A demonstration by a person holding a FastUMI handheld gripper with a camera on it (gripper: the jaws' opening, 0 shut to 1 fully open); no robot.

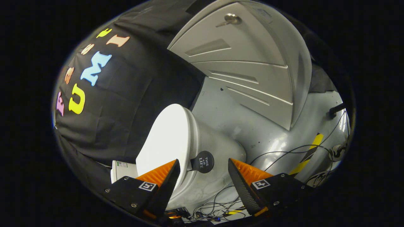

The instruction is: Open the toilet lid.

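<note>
Gripper [204, 171] fingers spread wide, grasping nothing; round black handle knob [202, 161] in the gap between them, nearer the left finger, touching neither as far as can be told; knob fixed at the rim of the white toilet lid [167, 142], lid stretching away toward 11 o'clock from the left fingertip; grey toilet bowl [217, 148] under the lid, just ahead of the fingers; whether lid sits fully shut, hard to tell; grey door [240, 63] with a key [229, 19] in its lock at 12 to 1 o'clock, well beyond; grey floor [271, 142] with loose cables [284, 151] and yellow-black tape [309, 154] at 3 o'clock, beyond the right finger.
</note>
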